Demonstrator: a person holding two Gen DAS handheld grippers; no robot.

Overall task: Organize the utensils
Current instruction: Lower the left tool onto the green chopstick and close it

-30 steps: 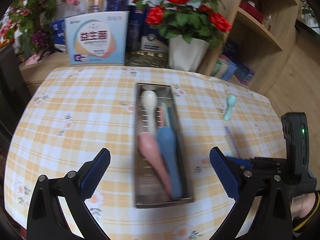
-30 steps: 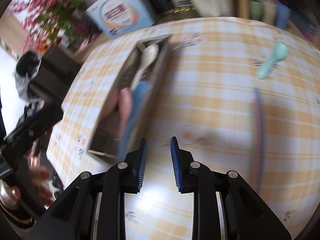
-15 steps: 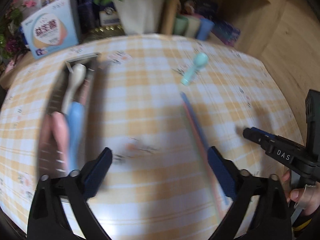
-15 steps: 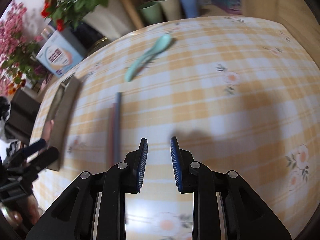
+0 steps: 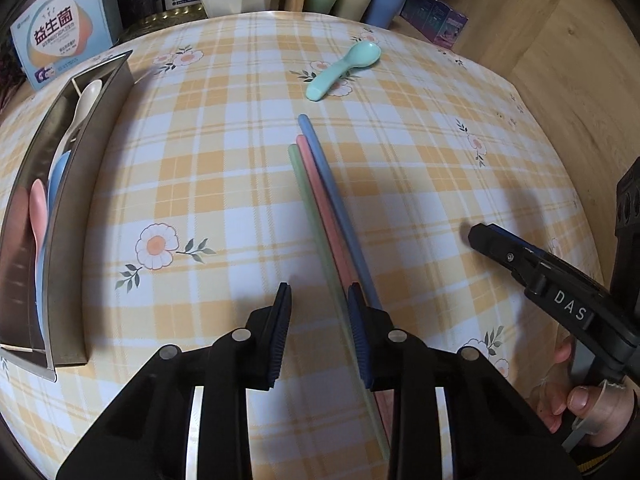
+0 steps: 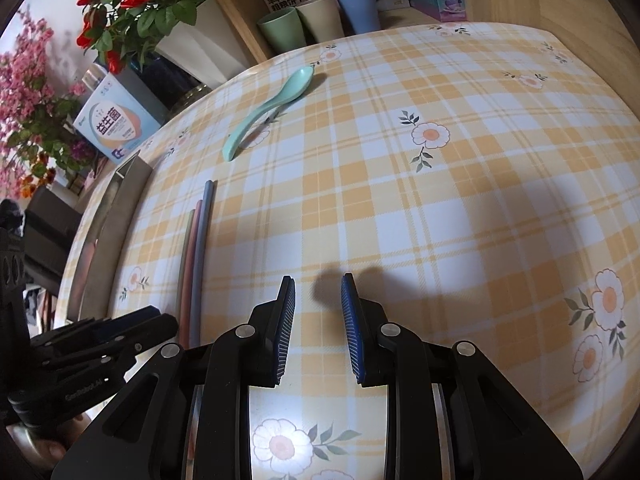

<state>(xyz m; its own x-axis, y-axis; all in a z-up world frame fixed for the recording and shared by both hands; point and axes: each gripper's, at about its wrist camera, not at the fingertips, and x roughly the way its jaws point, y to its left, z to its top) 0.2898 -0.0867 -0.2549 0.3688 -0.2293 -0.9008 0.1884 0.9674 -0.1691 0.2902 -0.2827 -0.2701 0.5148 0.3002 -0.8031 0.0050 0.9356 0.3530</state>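
Tablecloth (image 5: pixel 224 184); spoons (image 5: pixel 86 98) left-view only; left tongs (image 5: pixel 318 320) just narrowed round chopstick (image 5: pixel 306 196), right tongs (image 6: pixel 318 312) ajar.

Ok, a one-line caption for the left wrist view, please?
Left gripper closing around three chopsticks on the checked tablecloth, mint spoon beyond, metal utensil tray at left.

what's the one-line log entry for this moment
left tool: jaws just closing, green stick between, not gripped | right tool: empty | teal spoon: loose on tablecloth
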